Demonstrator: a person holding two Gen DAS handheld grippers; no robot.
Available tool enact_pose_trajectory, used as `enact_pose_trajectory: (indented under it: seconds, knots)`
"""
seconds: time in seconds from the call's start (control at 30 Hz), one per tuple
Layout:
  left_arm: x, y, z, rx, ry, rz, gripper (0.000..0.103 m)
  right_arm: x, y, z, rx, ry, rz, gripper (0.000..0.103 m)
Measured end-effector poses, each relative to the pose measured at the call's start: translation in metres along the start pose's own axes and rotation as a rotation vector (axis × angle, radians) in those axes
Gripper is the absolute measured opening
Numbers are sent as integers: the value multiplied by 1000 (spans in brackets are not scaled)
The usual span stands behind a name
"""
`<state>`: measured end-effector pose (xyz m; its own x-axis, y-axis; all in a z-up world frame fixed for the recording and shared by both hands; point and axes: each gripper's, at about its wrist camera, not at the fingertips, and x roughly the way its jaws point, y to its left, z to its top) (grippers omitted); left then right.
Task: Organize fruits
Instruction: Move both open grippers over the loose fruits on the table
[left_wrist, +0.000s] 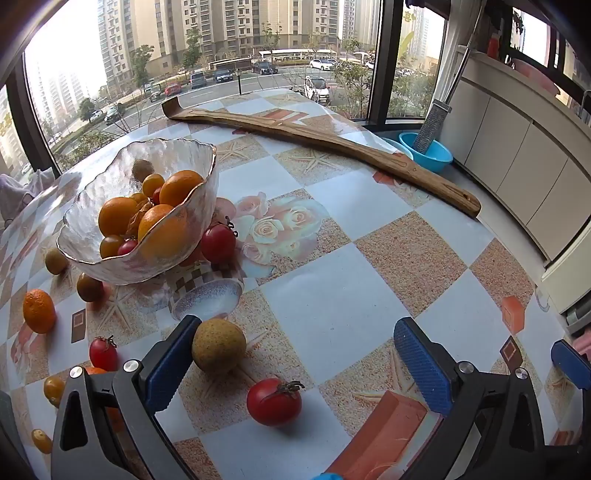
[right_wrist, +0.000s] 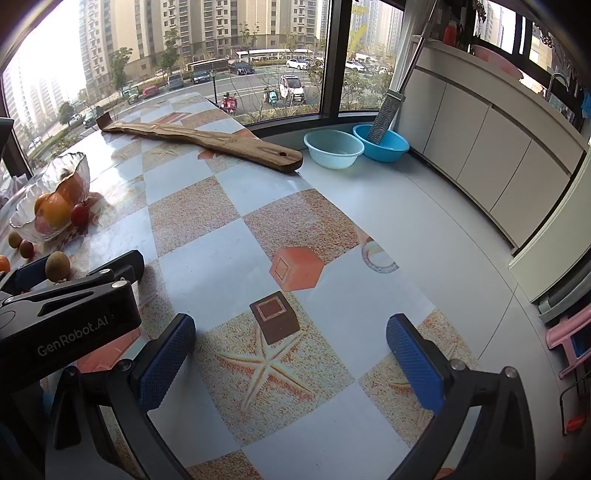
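While the patterned table (left_wrist: 332, 302) carries a glass bowl (left_wrist: 110, 258) already heaped with oranges, loose fruit lies around it. Both the left gripper (left_wrist: 295, 365) and the right gripper (right_wrist: 291, 362) stand spread wide, holding nothing. Nearest the left one sit a firm tan fruit (left_wrist: 218, 344) and a red tomato (left_wrist: 274, 401): light, smooth, probably bruisable, best pinched gently across its middle.
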<state>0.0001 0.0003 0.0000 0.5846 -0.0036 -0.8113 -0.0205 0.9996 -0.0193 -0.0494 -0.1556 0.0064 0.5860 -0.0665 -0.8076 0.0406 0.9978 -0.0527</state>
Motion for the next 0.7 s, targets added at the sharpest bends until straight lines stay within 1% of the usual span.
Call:
enact_pose_trajectory:
  seconds: [0.07,0.13,0.17,0.23,0.33,0.4,0.43,0.47,0.53,0.6,0.7]
  knots:
    - [0,0,2,7,21,1,103,1,1,2,-4,7,-1,103]
    - [-3,4,5,5,59,4,103,2,2,7,-36,45,1,103]
    - [-4,9,11,-8,54,0,103,3,3,11,-59,77,7,103]
    - [-22,18,13,-34,22,5,103,3,4,17,-90,123,7,103]
    - [-57,42,15,-77,-13,17,103,-4,6,21,-127,119,34,103]
    - [-83,60,10,-114,-35,23,103,-16,14,22,-170,113,58,103]
    - [-94,70,6,-138,-32,32,103,-27,13,27,-190,117,81,103]
    - [-102,81,0,-160,-12,44,103,-35,17,28,-204,120,102,103]
    - [-111,97,-15,-184,58,89,103,-47,28,29,-225,138,155,103]
    - [-119,110,-32,-189,102,141,103,-54,43,30,-251,166,184,103]
    - [-126,119,-55,-189,164,182,103,-60,63,26,-273,230,249,103]
